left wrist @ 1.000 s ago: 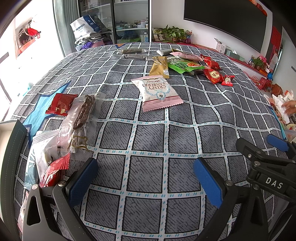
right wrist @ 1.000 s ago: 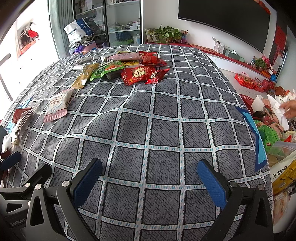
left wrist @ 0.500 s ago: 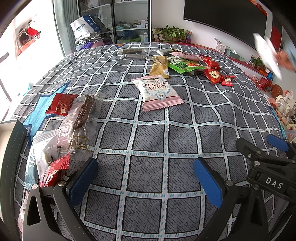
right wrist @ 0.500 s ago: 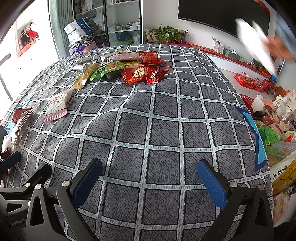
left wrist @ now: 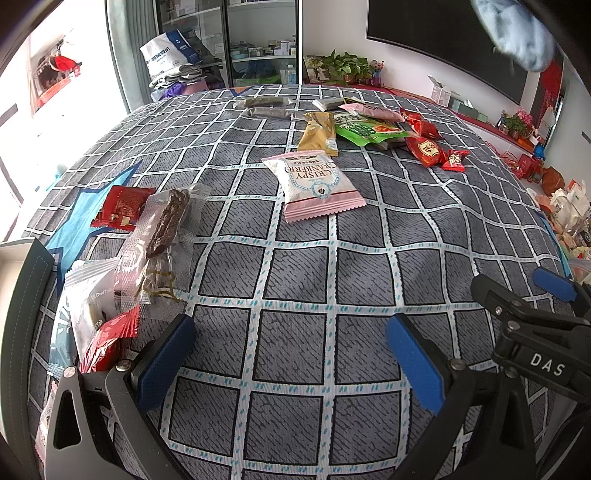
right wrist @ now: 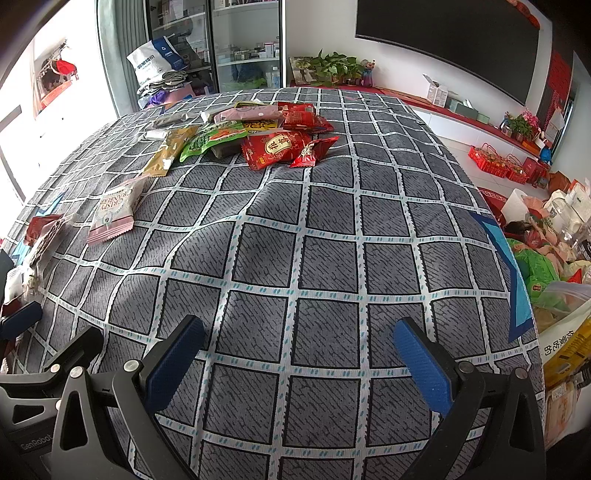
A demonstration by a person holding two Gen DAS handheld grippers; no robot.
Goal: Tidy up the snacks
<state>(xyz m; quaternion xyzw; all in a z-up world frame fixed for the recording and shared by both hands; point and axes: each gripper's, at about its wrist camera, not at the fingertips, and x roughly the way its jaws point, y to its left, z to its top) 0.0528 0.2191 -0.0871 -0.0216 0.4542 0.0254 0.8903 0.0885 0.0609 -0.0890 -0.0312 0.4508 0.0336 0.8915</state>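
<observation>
Snack packets lie scattered on a grey checked tablecloth (left wrist: 295, 280). A pink-and-white cranberry packet (left wrist: 314, 184) sits mid-table. Behind it lie a gold packet (left wrist: 318, 133), a green bag (left wrist: 364, 127) and red packets (left wrist: 424, 149). At the left edge are a clear-wrapped dark bar (left wrist: 166, 221), a small red packet (left wrist: 120, 206) and white wrappers (left wrist: 86, 302). My left gripper (left wrist: 291, 354) is open above bare cloth near the front. My right gripper (right wrist: 299, 362) is open too, with nothing between its fingers. The red packets (right wrist: 275, 146) and green bag (right wrist: 212, 138) lie far ahead of it.
A dark curved container rim (left wrist: 26, 314) stands at the left edge. Bags and boxes of goods (right wrist: 554, 266) crowd the floor beyond the table's right edge. A blurred pale object (left wrist: 517, 33) shows at the top right. Cabinets (left wrist: 240, 44) stand behind the table.
Both grippers have stayed still. A person's hand with a pale object rose from the right-hand pile to the upper right; now only a blur shows in the left wrist view.
</observation>
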